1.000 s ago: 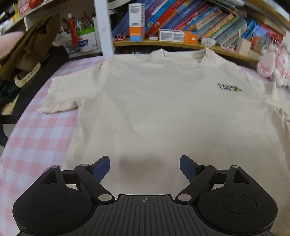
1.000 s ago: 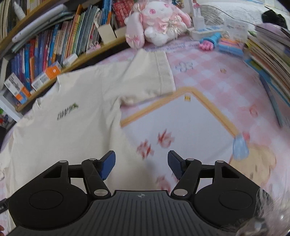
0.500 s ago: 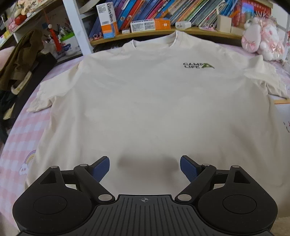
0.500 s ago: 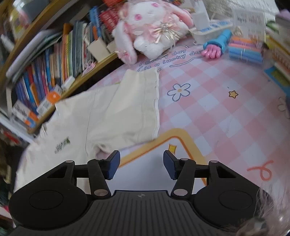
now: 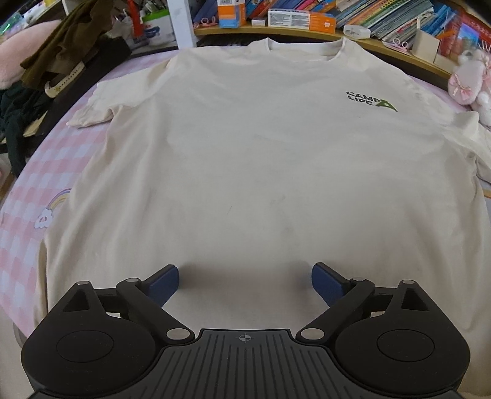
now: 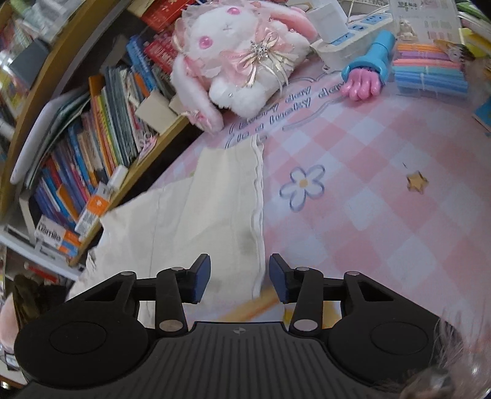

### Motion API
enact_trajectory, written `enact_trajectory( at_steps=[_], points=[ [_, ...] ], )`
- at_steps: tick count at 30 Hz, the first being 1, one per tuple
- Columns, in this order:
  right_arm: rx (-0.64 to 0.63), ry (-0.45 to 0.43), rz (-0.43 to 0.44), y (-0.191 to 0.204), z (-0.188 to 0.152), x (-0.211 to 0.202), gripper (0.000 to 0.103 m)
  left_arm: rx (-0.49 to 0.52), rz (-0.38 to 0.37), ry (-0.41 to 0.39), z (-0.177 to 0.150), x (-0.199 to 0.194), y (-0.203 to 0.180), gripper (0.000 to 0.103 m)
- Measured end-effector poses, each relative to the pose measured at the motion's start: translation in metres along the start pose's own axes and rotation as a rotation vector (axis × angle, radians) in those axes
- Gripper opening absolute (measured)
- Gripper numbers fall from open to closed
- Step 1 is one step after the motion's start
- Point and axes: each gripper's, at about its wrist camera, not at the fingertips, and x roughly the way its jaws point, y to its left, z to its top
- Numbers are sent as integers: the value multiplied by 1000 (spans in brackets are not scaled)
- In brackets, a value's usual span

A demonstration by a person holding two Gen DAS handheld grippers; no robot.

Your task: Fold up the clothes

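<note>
left wrist view, close up: the left gripper point(image 5: 245, 284) hangs over the bottom part of the cream t-shirt point(image 5: 260, 168). its blue pads point(image 5: 164, 284) stand far apart with nothing between them, and its jaws have just been opening a bit more. the shirt lies flat, front side up, on a pink checked cover point(image 5: 27, 214) with a little rainbow picture point(image 5: 50, 208). one short sleeve point(image 5: 92, 107) sticks out to the side. farther up there is a small green and black logo point(image 5: 371, 102) on the chest, then the neck hole by the far edge. behind it stands a shelf of books point(image 5: 383, 18), and dark clothes point(image 5: 61, 40) are piled at the far left.

right wrist view, close up: the right gripper point(image 6: 240, 277) sits low over the shirt's other sleeve point(image 6: 227, 199). its jaws have just been closing and are partly closed, not clenched. the hem edge of the sleeve lies in the gap between the pads (they do not seem to pinch it yet). past the sleeve the pink cover shows a flower picture point(image 6: 302, 184) and a star point(image 6: 417, 183). farther back sits a white and pink plush bunny point(image 6: 239, 58), and beside it a blue toy with a pink hand point(image 6: 368, 73).
</note>
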Motion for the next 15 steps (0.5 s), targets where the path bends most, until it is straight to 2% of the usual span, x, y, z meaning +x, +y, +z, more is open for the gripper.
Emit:
enact_trajectory(
  at_steps=[6,8,10,12,15],
  points=[
    [-123,3,-19,10,21,25,31,-1,9,-1,-1,-1,-2,98],
    [-158,19,-49,14,22,30,7,-2,6,-1,-1,-1,-1,98],
    [-153,17,-67,14,22,31,5,0,1,-3,-1,0,0,98],
    [-155,-22,-87,19,22,27,4,6,-7,-2,0,0,1,98],
    [-264,-95,-106,50,17,21,4,21,-23,1,1,1,3,98]
  ],
)
